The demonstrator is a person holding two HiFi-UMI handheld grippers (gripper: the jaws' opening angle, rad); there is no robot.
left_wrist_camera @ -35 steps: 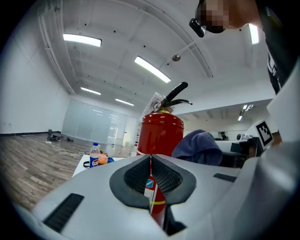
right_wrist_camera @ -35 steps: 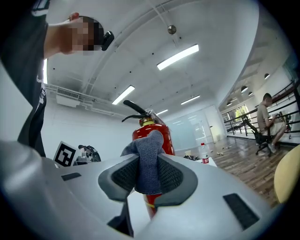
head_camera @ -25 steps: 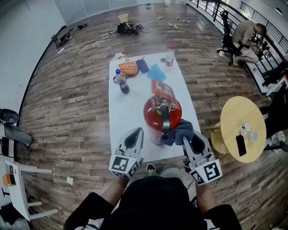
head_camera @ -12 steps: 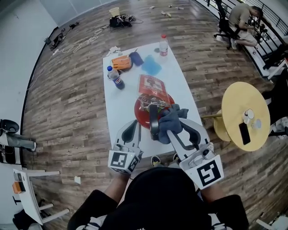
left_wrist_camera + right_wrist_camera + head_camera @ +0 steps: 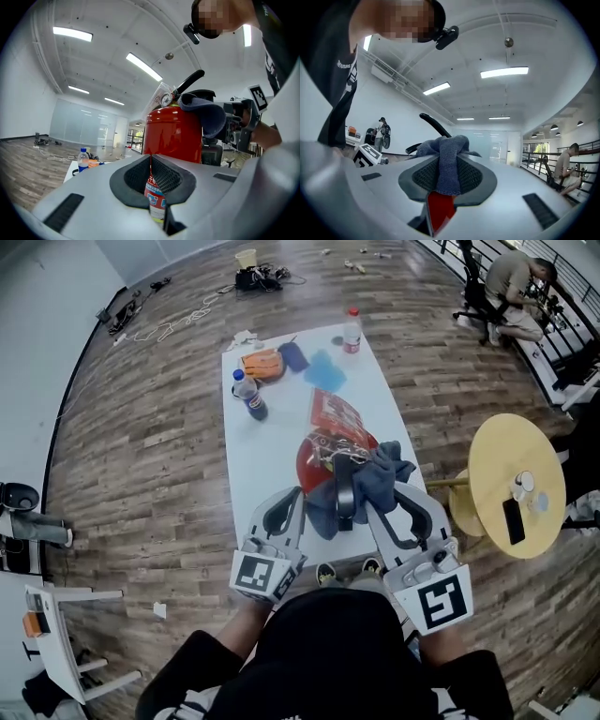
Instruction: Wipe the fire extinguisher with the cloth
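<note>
Toward the near end of the white counter [image 5: 251, 460] stands the red fire extinguisher [image 5: 315, 457], upright, its black lever and pressure gauge on top. A grey-blue cloth [image 5: 377, 480] is bunched over the right side of its head, partly hiding the red shoulder and hanging down on the near side beside the black lever.

Clamped on that cloth is the right tool [image 5: 382, 495]. Its own view shows a fold of the fabric pinched between the two pads, and the jaws have just been closing a little further on it. The left tool [image 5: 287, 499] sits at the cylinder's left flank with its jaws together and nothing between them. Only a thin slit below the tips shows the extinguisher's label beyond. Whether its tips touch the red body I cannot tell.

Farther along the counter lie a red printed sheet [image 5: 336, 411], a pale blue pad [image 5: 324, 369], a dark blue item [image 5: 294, 355] and an orange item [image 5: 262, 364]. A cola bottle [image 5: 249, 396] stands at the left, and a clear bottle with a red cap [image 5: 352, 331] is at the far edge.

Off to the right is a smaller round yellow counter [image 5: 502, 460] with a dark phone [image 5: 512, 521] on it. Cables [image 5: 183, 331] trail over the wooden floor at the far left, and a seated person [image 5: 511, 282] is at the far right.
</note>
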